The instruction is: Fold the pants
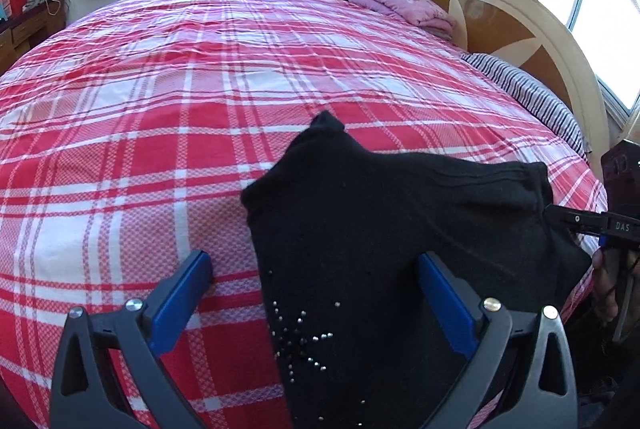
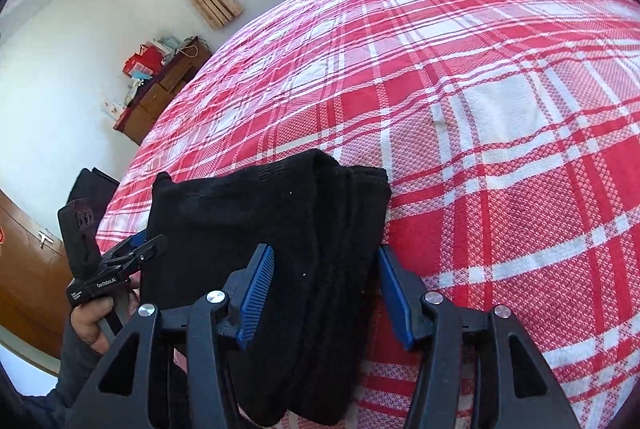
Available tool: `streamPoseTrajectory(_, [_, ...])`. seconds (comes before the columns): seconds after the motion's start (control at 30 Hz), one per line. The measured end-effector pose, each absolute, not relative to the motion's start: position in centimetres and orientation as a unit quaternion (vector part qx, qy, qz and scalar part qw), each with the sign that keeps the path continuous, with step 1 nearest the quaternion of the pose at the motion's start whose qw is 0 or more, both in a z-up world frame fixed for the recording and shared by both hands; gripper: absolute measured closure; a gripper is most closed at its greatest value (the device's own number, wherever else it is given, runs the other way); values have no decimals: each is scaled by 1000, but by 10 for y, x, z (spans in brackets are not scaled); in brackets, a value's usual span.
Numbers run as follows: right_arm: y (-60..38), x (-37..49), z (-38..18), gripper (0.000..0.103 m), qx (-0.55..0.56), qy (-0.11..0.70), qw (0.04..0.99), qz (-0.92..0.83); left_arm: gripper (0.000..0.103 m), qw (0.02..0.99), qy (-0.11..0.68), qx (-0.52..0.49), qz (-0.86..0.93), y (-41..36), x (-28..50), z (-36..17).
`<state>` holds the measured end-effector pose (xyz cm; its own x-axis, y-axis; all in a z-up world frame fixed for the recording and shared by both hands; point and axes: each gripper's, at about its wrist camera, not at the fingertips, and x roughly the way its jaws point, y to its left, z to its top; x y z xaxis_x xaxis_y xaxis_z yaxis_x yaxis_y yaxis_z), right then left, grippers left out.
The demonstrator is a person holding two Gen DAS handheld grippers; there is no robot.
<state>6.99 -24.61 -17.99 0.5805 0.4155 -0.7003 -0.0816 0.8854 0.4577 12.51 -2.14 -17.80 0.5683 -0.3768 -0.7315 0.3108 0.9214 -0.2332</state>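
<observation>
The pants (image 2: 276,229) are lying bunched in a thick black bundle at the near edge of the bed (image 2: 480,109), probably so the folds stay stacked. The right gripper (image 2: 326,293) is straddling them half open, pads clear. The left gripper (image 1: 316,293) is standing wide open over them, gripping nothing.

Black pants (image 1: 360,213) with silver studs lie between my blue-padded fingers (image 1: 180,293) on a red, pink and white plaid bedsheet (image 1: 160,101), near a pink folded blanket (image 1: 400,5) and a navy-striped pillow (image 1: 528,89).
</observation>
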Motion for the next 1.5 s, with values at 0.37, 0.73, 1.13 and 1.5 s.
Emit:
streamPoseTrajectory(0.37, [-255, 63, -175, 49, 208, 438, 862, 150, 0, 872, 432, -50, -224, -16, 132, -177])
streamPoseTrajectory(0.73, [-247, 63, -182, 65, 202, 436, 862, 160, 15, 869, 433, -42, -237, -16, 134, -175])
streamPoseTrajectory(1.13, [-223, 56, -147, 77, 163, 398, 878, 210, 88, 838, 449, -124, -282, 8, 133, -172])
streamPoseTrajectory(1.5, [-160, 124, -100, 78, 91, 395, 875, 264, 90, 868, 409, -144, -242, 54, 125, -140])
